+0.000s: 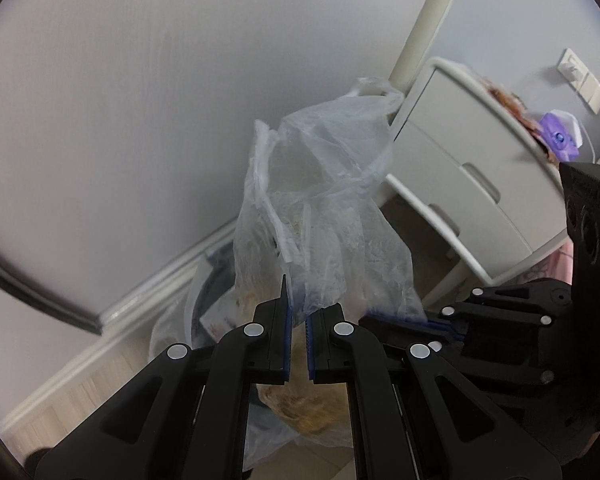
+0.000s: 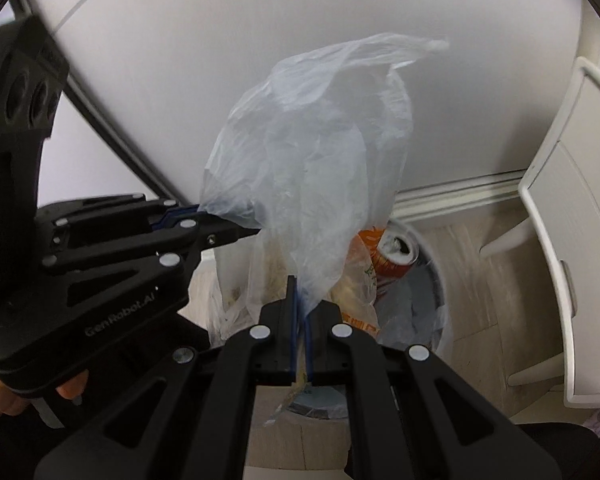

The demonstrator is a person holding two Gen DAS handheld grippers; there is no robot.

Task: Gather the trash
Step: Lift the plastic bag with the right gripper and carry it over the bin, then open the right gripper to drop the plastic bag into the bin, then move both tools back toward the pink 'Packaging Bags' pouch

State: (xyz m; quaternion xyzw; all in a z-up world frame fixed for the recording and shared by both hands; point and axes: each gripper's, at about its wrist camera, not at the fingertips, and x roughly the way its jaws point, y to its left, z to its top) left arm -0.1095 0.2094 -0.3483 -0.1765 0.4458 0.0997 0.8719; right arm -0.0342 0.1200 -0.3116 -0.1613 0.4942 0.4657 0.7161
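Nearest to us, our left gripper has its blue pads drawn close on a fold of the clear trash bag, with only a thin gap showing lower down where no film sits. From the right wrist view it reaches in from the left edge, pinching the bag's side. Our right gripper is likewise clenched on a fold of the film, so both tools grasp the same bag, which hangs lifted above the bin on the floor.

We judge the bag light, soft and slippery: thin film that crumples, stretches and could tear or slide out of the pads if the load swings. Brownish scraps sit low inside it. The best hold looks to be the bunched handle loops near the top, where the plastic is doubled, rather than a single flat sheet.

Further right, an orange drink can lies in the bin beside other wrappers, touching the bag's lower side, and it may snag as we lift. At the right edge stands a white drawer cabinet, close to the bin, leaving little room to swing that way. A purple item rests on its top.
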